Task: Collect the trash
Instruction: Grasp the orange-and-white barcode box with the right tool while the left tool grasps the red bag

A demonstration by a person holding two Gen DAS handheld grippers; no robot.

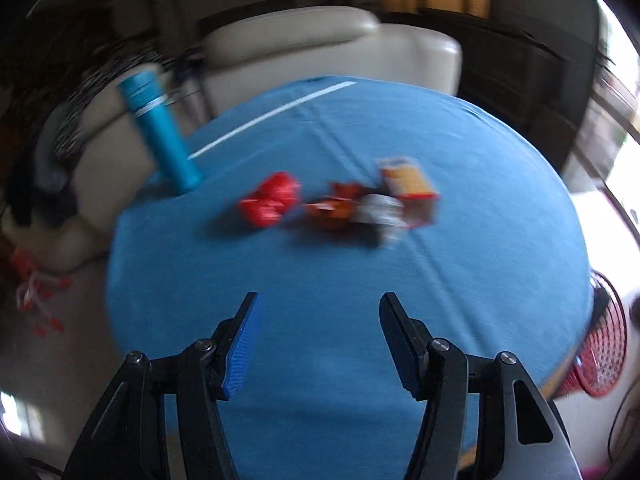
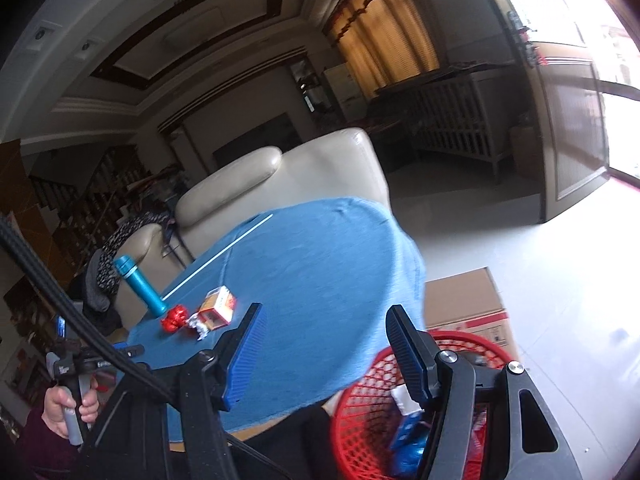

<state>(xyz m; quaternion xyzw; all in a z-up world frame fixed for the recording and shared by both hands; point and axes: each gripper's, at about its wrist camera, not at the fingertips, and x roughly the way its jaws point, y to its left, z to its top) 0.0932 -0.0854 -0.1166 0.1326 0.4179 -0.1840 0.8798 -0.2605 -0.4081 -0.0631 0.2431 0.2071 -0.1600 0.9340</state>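
Both grippers, left (image 1: 320, 344) and right (image 2: 324, 348), are held spread and empty. Wrappers (image 1: 270, 199) and carton (image 1: 410, 192) lie mid-table (image 1: 280, 432); red basket (image 2: 360, 420) sits below right gripper.

Off-task things around the table

I see 1 blue flask (image 2: 140, 290) upright near the far left edge of the blue-clothed table (image 2: 320, 264), a cream sofa (image 2: 280, 184) just behind that edge, a cardboard box (image 2: 468, 304) on the floor by the right edge, and tan curtains (image 2: 384, 36) beyond.
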